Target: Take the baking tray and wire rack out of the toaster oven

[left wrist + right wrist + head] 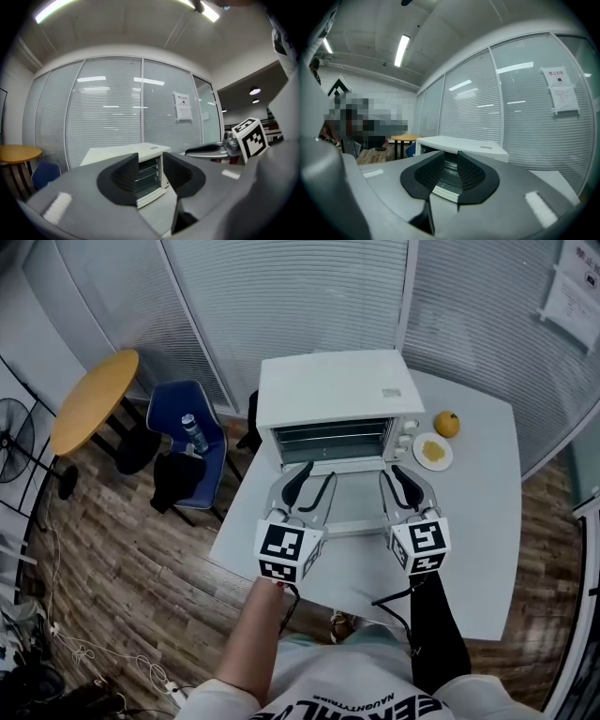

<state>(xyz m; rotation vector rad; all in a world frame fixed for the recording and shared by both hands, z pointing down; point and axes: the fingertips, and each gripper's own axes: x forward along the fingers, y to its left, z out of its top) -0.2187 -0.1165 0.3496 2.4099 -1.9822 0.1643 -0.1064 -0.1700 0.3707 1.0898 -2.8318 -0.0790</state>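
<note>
White boxy toaster oven [328,390] stands open, with both of my grippers at its door.
Head view: the oven sits toward the far edge of the pale grey tabletop [487,521], its drop-down door [354,501] lowered and metal shelves [328,439] inside, while my left gripper [317,476] and right gripper [394,479] flank the door. Left gripper view: jaws spread, nothing between them, shelves showing through the gap. Right gripper view: jaws narrowly parted and empty, with the door's front edge beyond them.

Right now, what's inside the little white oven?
Inside the toaster oven, metal shelves show through the open door. Its roof hides the back, so anything lying deeper can't be seen.
</note>
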